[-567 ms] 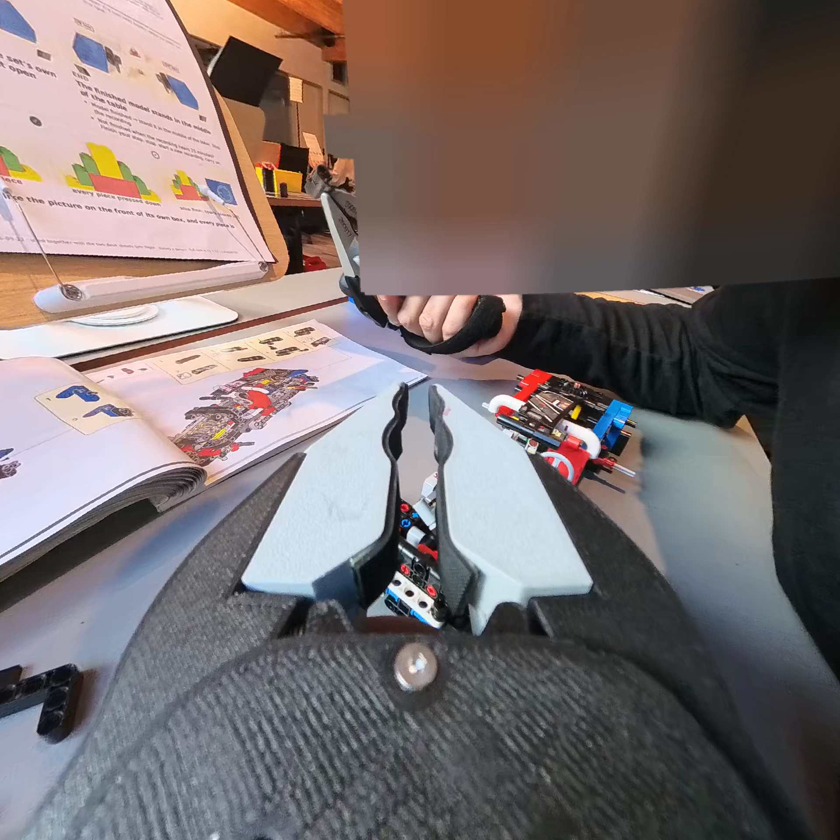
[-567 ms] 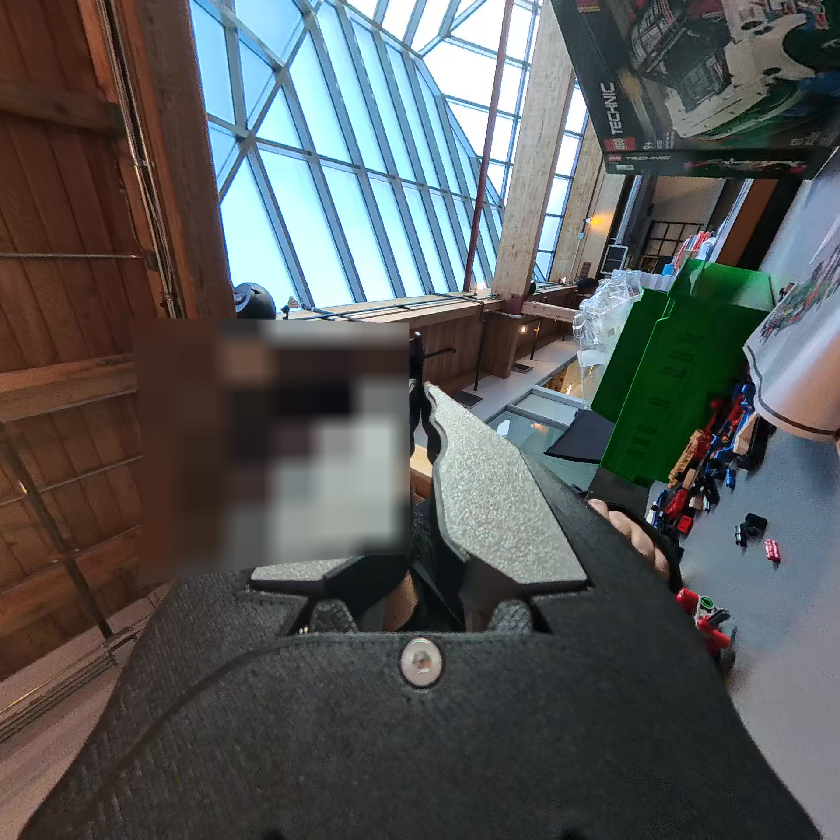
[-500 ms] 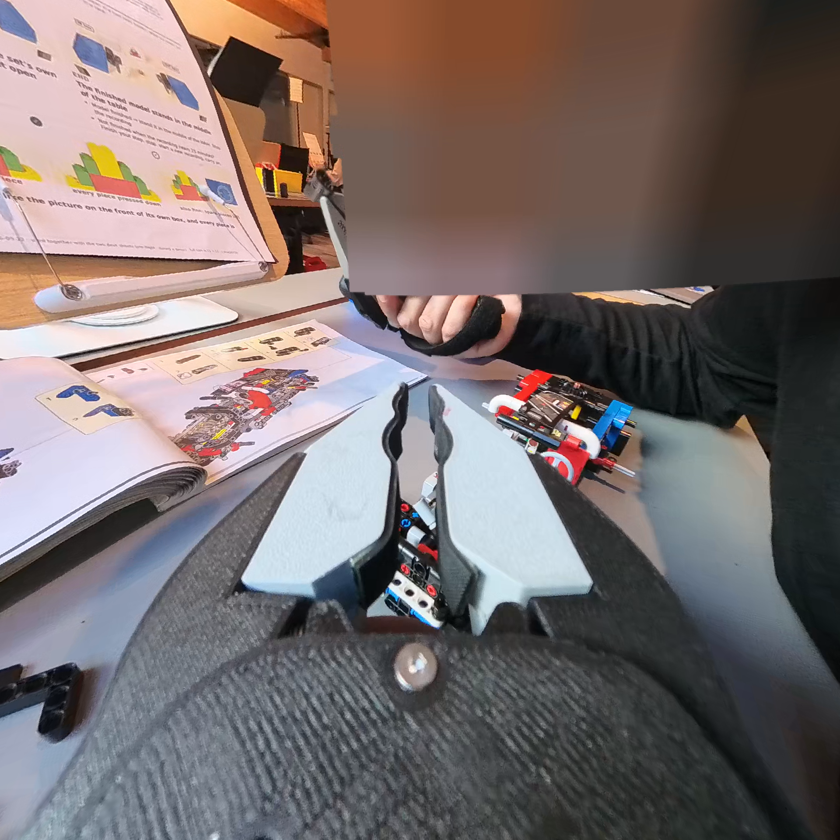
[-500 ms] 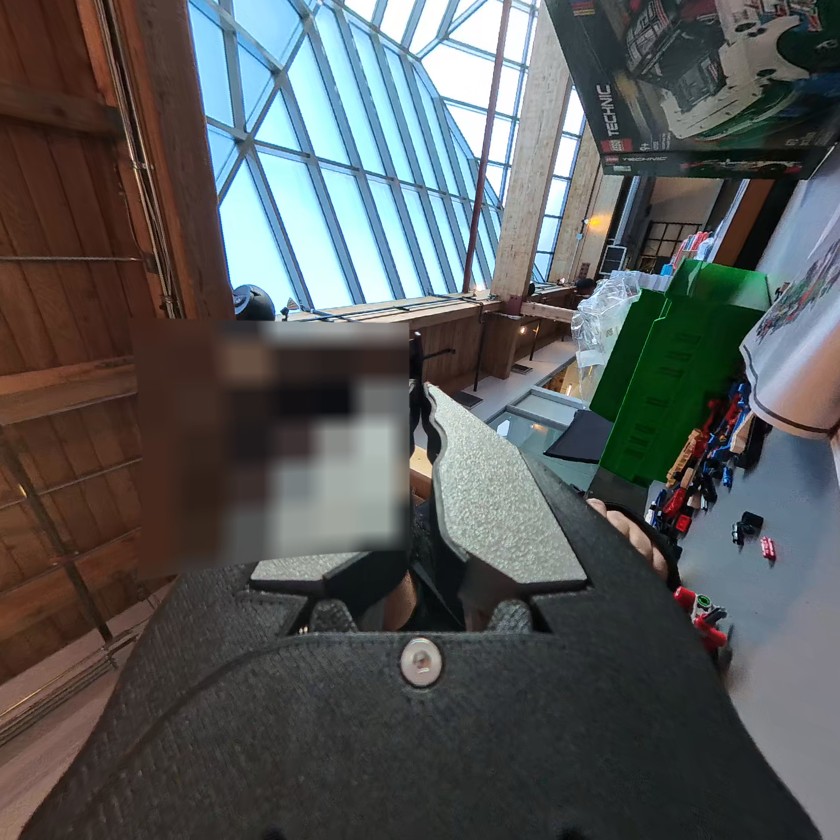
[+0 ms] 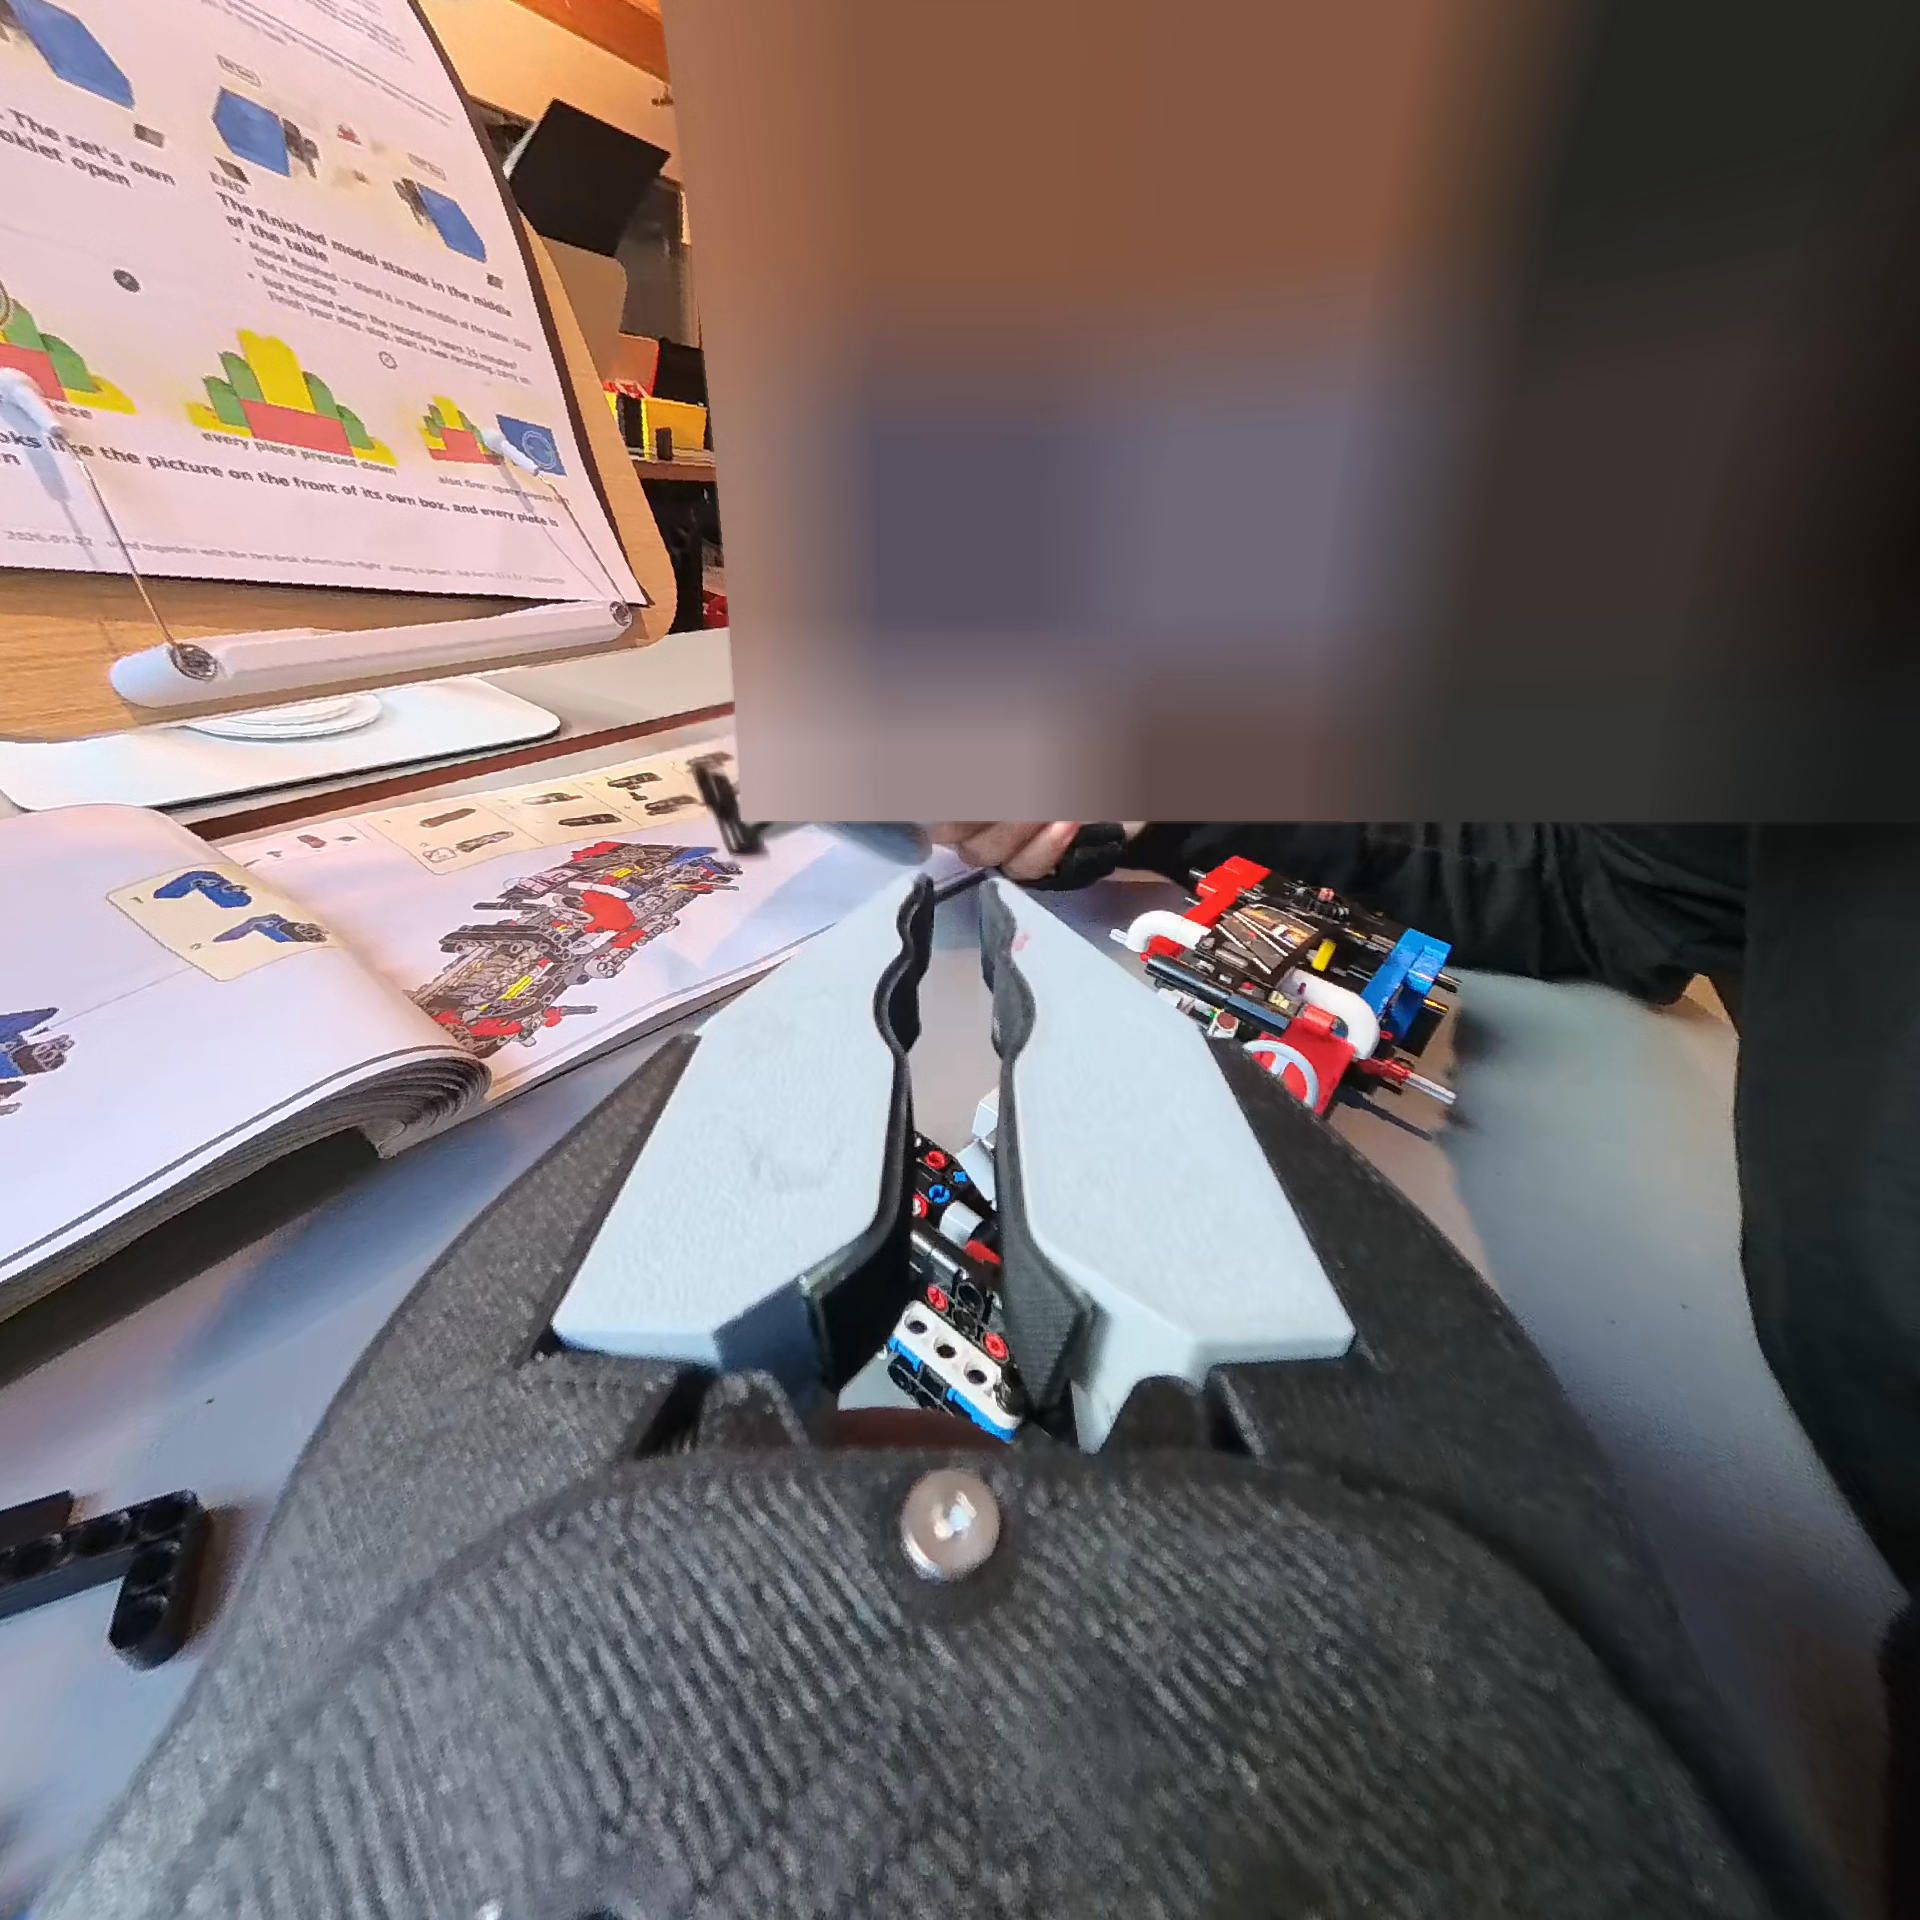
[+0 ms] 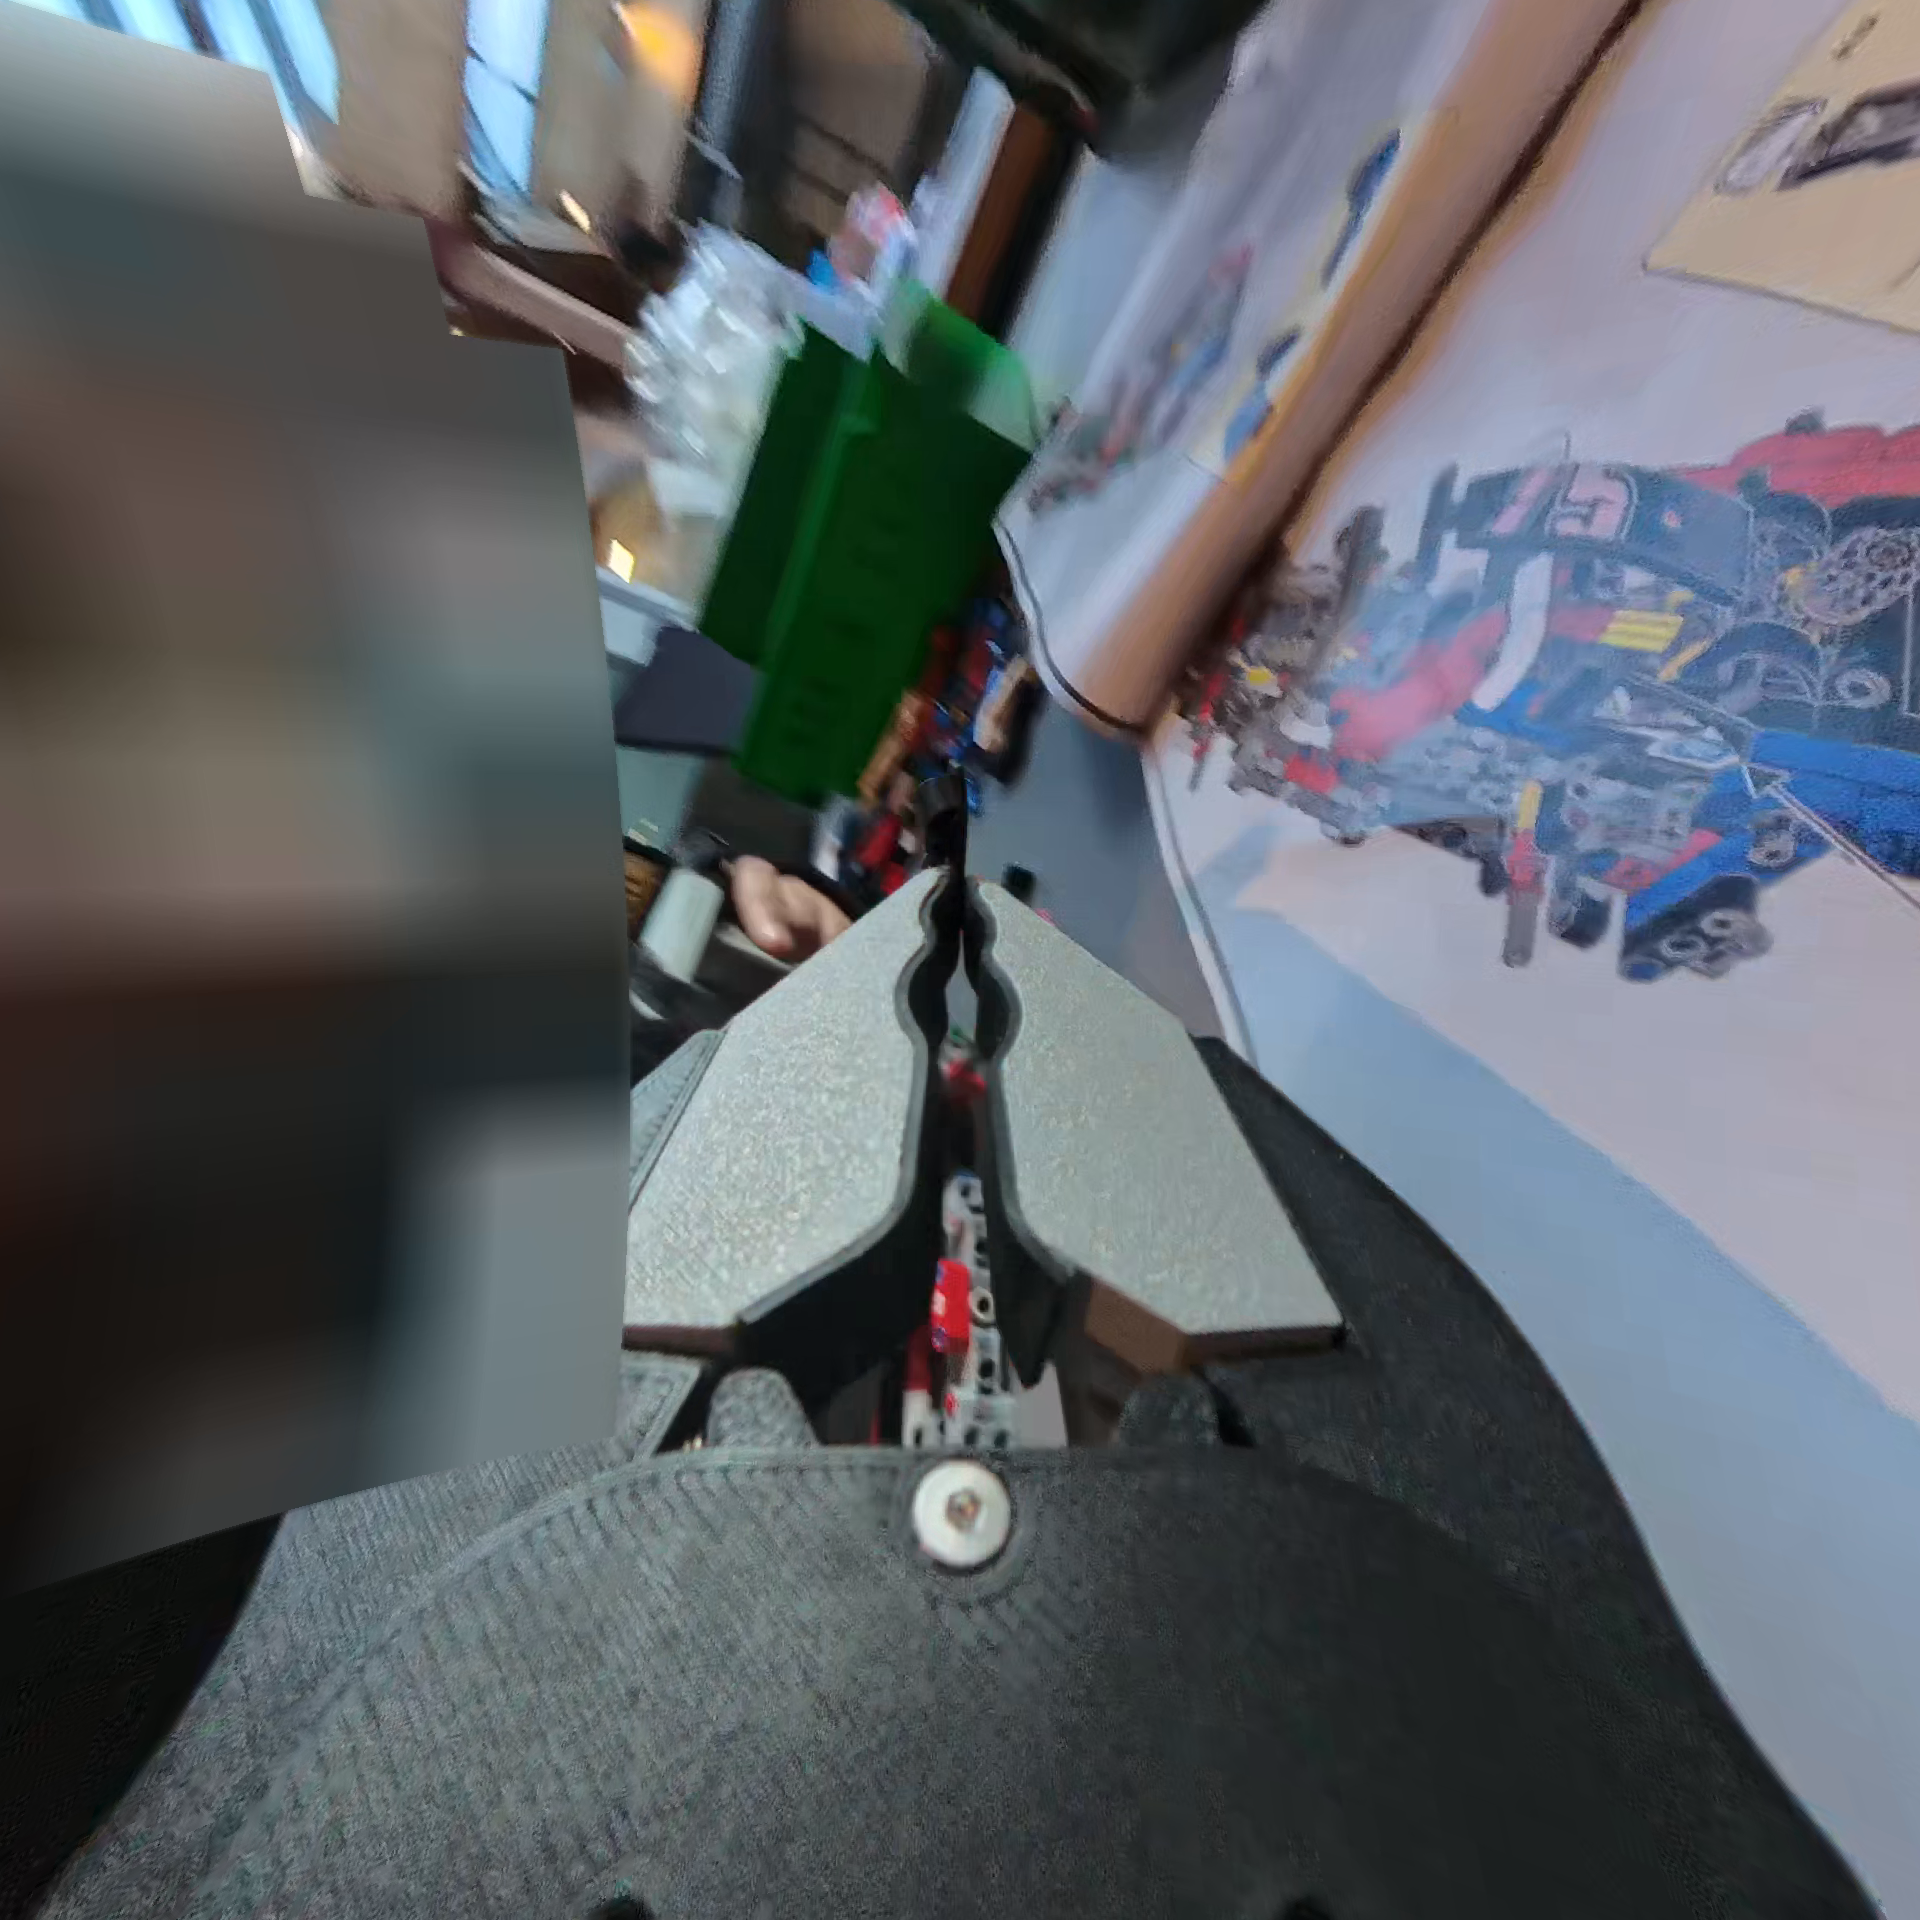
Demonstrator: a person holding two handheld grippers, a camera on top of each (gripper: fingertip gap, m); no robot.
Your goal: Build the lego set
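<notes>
My left gripper [image 5: 951, 909] is shut on a small lego subassembly [image 5: 948, 1288] of black, white and blue beams with red pins, held deep between the jaws just above the grey table. My right gripper [image 6: 956, 896] is shut on a thin black lego piece [image 6: 943, 821] that sticks out past its tips. The same piece shows in the left wrist view [image 5: 722, 795], over the open instruction booklet [image 5: 416, 966]. A white and red lego part [image 6: 961, 1309] shows below the right jaws. The partly built model [image 5: 1299, 987] lies on the table to the right.
A black L-shaped beam [image 5: 114, 1558] lies at the lower left. A printed sheet on a stand [image 5: 260, 312] rises behind the booklet. A green bin [image 6: 862, 540] and loose pieces [image 6: 966, 686] sit at the far end. A person's dark sleeve [image 5: 1818, 1143] fills the right side. The tips of one gripper are about 12 centimetres away from the tips of the other.
My right gripper has swung down from pointing at the roof to pointing along the table beside the booklet, with the black piece at its tips. My left gripper has not moved.
</notes>
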